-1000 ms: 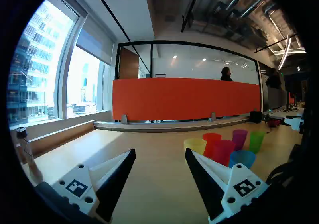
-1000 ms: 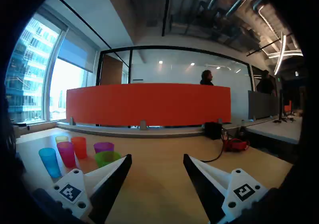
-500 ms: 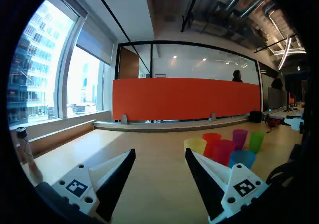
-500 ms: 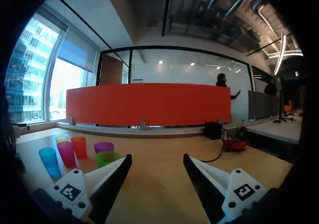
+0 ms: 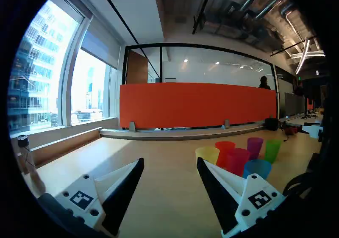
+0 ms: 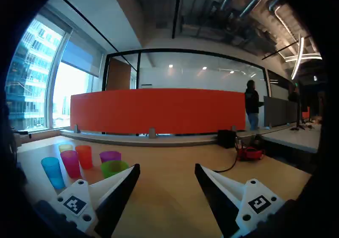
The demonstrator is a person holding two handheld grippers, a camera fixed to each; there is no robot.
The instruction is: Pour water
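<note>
Holds the left gripper [image 5: 169, 162] low over the pale wood bench [image 5: 169, 204], fingers wide apart, gripping nothing. Finds six plastic cups [image 5: 243, 155] between 3 and 4 o'clock in the left gripper view, upright and bunched close. Takes in the yellow cup [image 5: 207, 154] just beside the right fingertip, the red cup [image 5: 224, 146] behind it, the pink cup [image 5: 237, 161] and blue cup [image 5: 257, 167] partly hidden by that finger, and the purple cup [image 5: 254, 145] and green cup [image 5: 272, 149] farther out. Catches a clear bottle [image 5: 26, 153] with a dark cap at 9 o'clock, upright near the window [image 5: 38, 81]; cannot tell how full. Holds the right gripper [image 6: 167, 167] likewise low over the bench, fingers spread, empty. Meets the cups at 8 o'clock in the right gripper view, just beside the left finger, the green one nearest its tip. Looks past both grippers to an orange partition [image 5: 195, 104] at 12 o'clock along the far bench edge, with a person [image 6: 252, 104] standing past its end at 2 o'clock. Picks out a black cable [image 6: 226, 167] on the bench at 3 o'clock, well apart from the cups.
</note>
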